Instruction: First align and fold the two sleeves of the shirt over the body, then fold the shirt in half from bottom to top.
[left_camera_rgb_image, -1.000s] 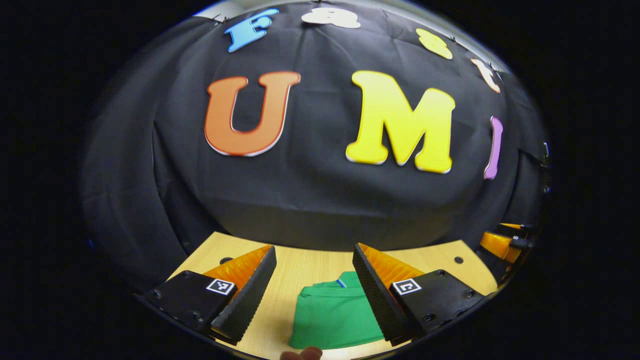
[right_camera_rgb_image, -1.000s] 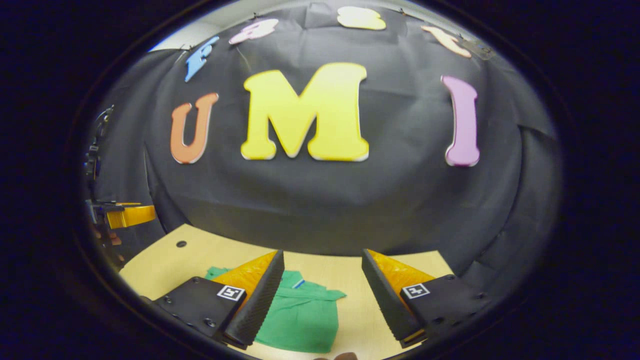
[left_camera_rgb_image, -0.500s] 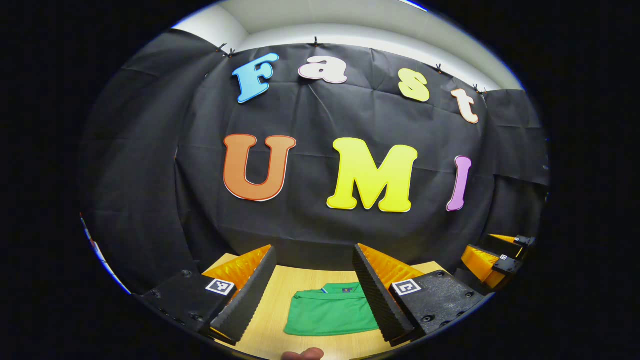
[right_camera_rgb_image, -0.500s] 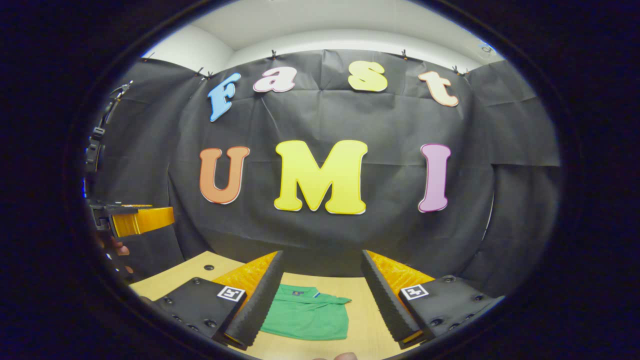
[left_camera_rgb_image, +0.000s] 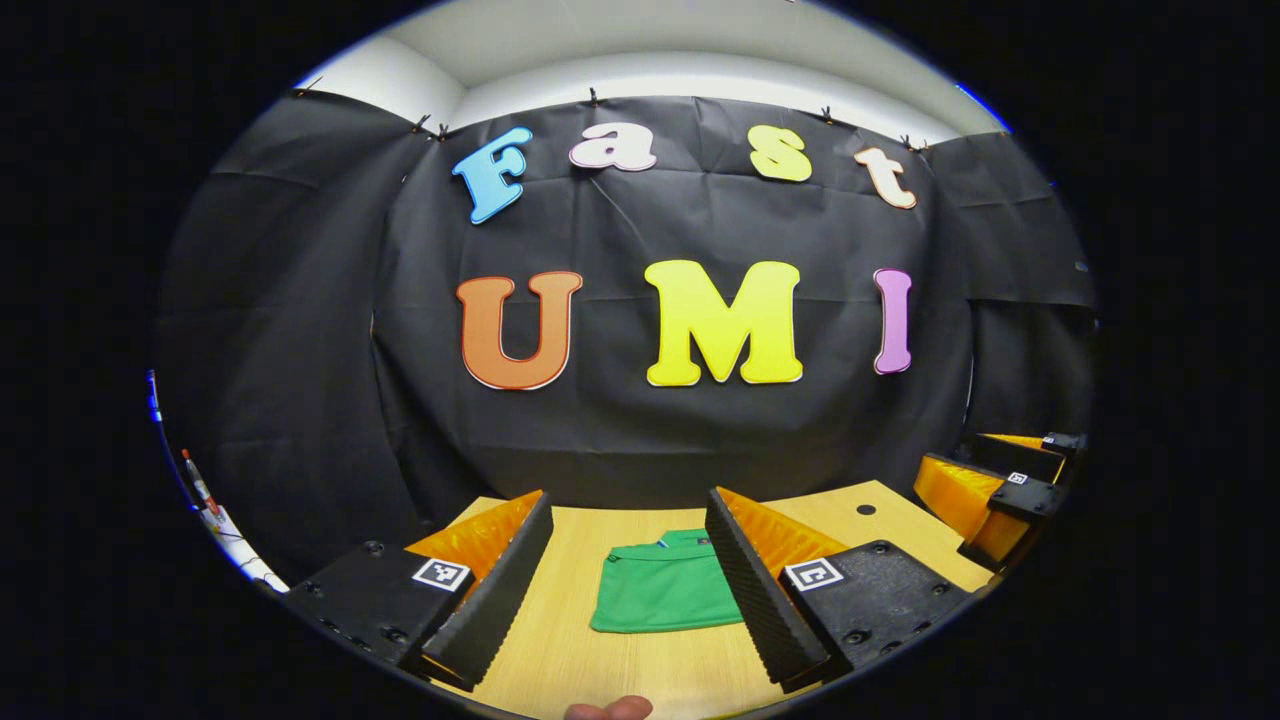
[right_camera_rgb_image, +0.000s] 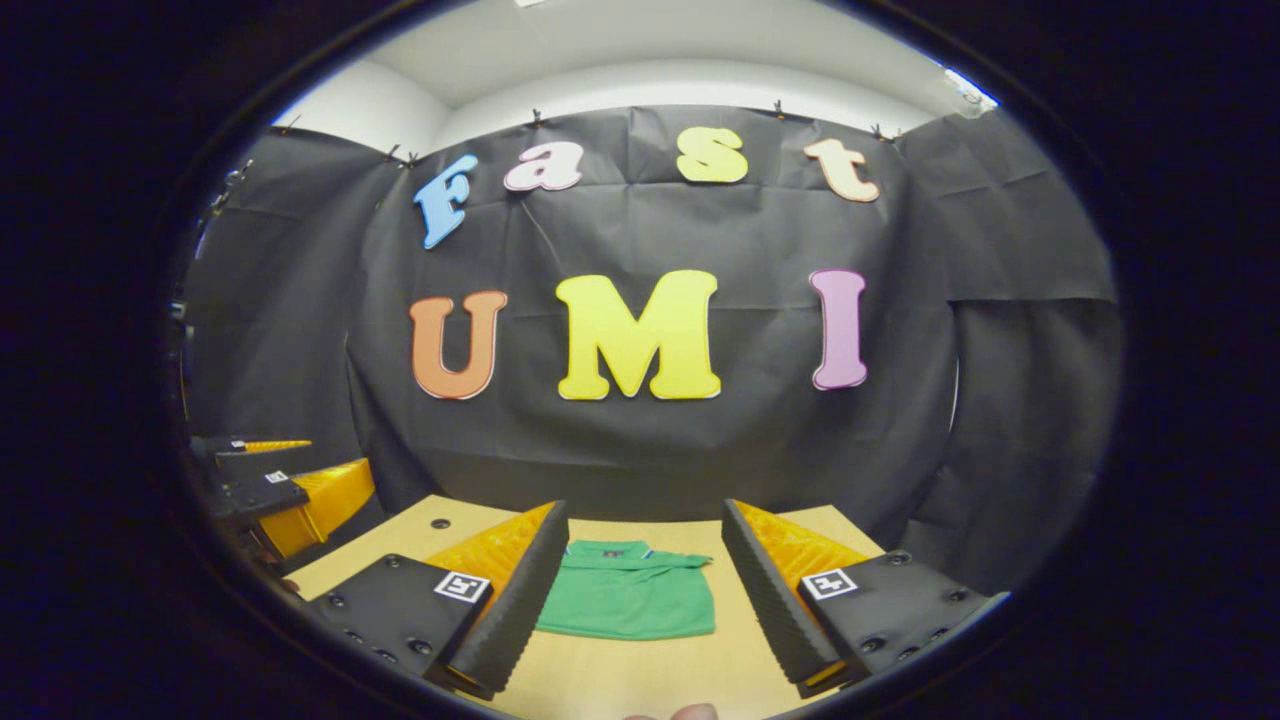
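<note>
Green shirt (left_camera_rgb_image: 665, 595): folded into a compact rectangle, lying flat on the wooden table (left_camera_rgb_image: 620, 670), collar end toward the booth wall.
Shirt from the left gripper: ahead of the left gripper (left_camera_rgb_image: 628, 580), in the gap between its fingers and nearer the right-hand finger, which covers the shirt's edge on that side.
Shirt from the right gripper: straight ahead of the right gripper (right_camera_rgb_image: 645, 590), between its two fingers (right_camera_rgb_image: 520, 600), touching neither.
Left gripper: fingers spread wide apart, holding nothing, raised above the table.
Right gripper: fingers likewise wide apart and empty; in the left gripper view it sits off to the right of the table edge (left_camera_rgb_image: 1000, 490).
Left gripper seen from the right gripper view: off to the left, beyond the table corner (right_camera_rgb_image: 290, 485).
Table: pale wood, small dark holes (left_camera_rgb_image: 866, 510) near the far corners.
Fingertip (left_camera_rgb_image: 608, 709): a person's, at the bottom edge of the left gripper view.
</note>
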